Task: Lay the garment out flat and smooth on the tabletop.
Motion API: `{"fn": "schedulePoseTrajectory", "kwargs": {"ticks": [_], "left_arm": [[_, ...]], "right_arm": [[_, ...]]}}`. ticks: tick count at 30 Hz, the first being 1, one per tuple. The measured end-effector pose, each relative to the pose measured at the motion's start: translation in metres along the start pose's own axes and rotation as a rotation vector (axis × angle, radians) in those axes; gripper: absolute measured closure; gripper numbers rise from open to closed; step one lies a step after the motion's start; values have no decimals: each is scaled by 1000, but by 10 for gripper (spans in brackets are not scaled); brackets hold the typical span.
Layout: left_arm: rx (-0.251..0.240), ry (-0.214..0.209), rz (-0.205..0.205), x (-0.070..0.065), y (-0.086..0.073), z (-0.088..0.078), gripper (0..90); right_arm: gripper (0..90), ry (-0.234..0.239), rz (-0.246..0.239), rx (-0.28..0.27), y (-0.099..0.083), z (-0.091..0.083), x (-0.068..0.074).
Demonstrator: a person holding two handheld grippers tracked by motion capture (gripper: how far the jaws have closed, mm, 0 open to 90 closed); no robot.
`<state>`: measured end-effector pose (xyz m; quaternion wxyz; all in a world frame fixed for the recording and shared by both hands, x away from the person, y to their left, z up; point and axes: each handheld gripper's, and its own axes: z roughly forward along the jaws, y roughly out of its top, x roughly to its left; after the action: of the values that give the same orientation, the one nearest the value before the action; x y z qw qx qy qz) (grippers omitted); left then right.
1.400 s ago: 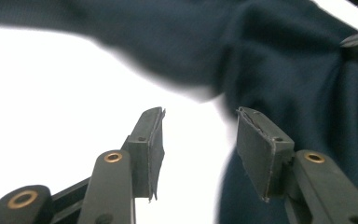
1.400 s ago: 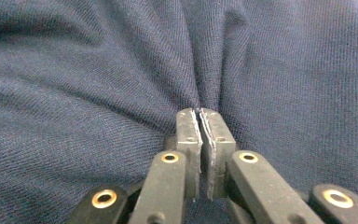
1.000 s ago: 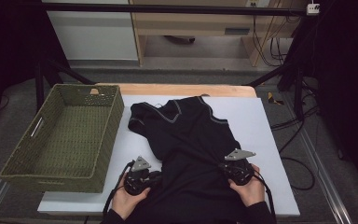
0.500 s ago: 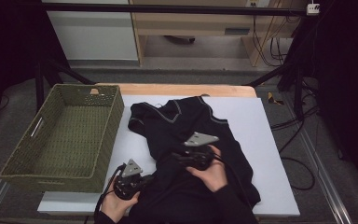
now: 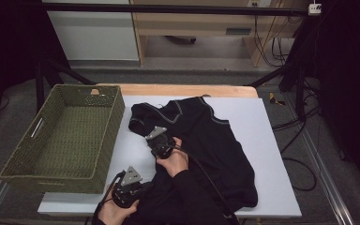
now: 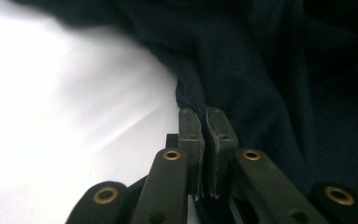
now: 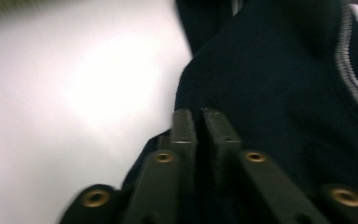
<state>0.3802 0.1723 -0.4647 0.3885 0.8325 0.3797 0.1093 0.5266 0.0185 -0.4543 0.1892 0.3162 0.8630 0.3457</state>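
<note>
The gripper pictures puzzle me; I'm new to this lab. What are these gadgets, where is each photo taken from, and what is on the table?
A person holds two hand-held clamps. The high view looks down on the white table: a dark sweater lies spread beside a green woven basket. The left gripper is shut on the sweater's near edge. The right gripper, its jaws having just closed, pinches fabric further up. The two close pictures come from cameras riding on each gripper, looking along its black jaws at the cloth.

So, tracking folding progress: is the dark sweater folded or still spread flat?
Partly folded: the dark sweater has its right side doubled leftward over the middle.
</note>
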Motion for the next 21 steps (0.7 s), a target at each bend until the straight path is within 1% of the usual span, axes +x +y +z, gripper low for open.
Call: {"fn": "schedulePoseTrajectory", "kwargs": {"ticks": [2, 3, 4, 5, 6, 7, 8, 9, 10, 11, 12, 13, 14, 16, 18, 19, 20, 21], "left_arm": [[-10, 11, -10, 2, -4, -9, 861], [-16, 13, -16, 3, -7, -13, 861], [-20, 22, -22, 4, -9, -17, 861], [-22, 26, -36, 5, -11, -20, 861], [-20, 29, -43, 6, -13, -23, 861], [-23, 35, -50, 7, -14, -26, 861], [-26, 37, -57, 8, -15, -28, 859], [-32, 32, -65, 9, -16, -29, 854], [-44, 33, -71, 10, -16, -29, 838], [-62, 46, -74, 11, -16, -29, 790], [-86, 59, -84, 13, -14, -28, 706], [-102, 61, -95, 16, -11, -27, 630], [-118, 68, -99, 19, -8, -25, 582], [-148, 86, -105, 25, 2, -20, 508], [-153, 103, -119, 34, 13, -12, 476], [-157, 103, -132, 38, 18, -6, 458], [-150, 100, -139, 44, 23, 1, 443], [-136, 105, -146, 49, 27, 8, 442]], "right_arm": [[860, 2, 52, -64, 0, -14, -12], [856, 7, 87, -90, -1, -20, -19], [850, 21, 125, -106, -4, -26, -27], [849, 23, 167, -121, -8, -31, -33], [853, 12, 186, -126, -12, -34, -39], [848, -6, 193, -108, -16, -36, -44], [820, -19, 195, -82, -20, -37, -48], [778, -16, 195, -68, -25, -37, -50], [741, 1, 196, -69, -29, -37, -52], [695, 20, 197, -88, -33, -41, -53], [654, 37, 199, -108, -37, -46, -55], [621, 51, 205, -125, -41, -54, -58], [594, 50, 205, -136, -45, -63, -61], [528, 33, 198, -152, -54, -85, -69], [505, 6, 195, -167, -67, -108, -80], [492, -9, 198, -169, -75, -119, -86], [485, -25, 210, -169, -84, -129, -91], [479, -47, 211, -173, -94, -139, -98]]}}
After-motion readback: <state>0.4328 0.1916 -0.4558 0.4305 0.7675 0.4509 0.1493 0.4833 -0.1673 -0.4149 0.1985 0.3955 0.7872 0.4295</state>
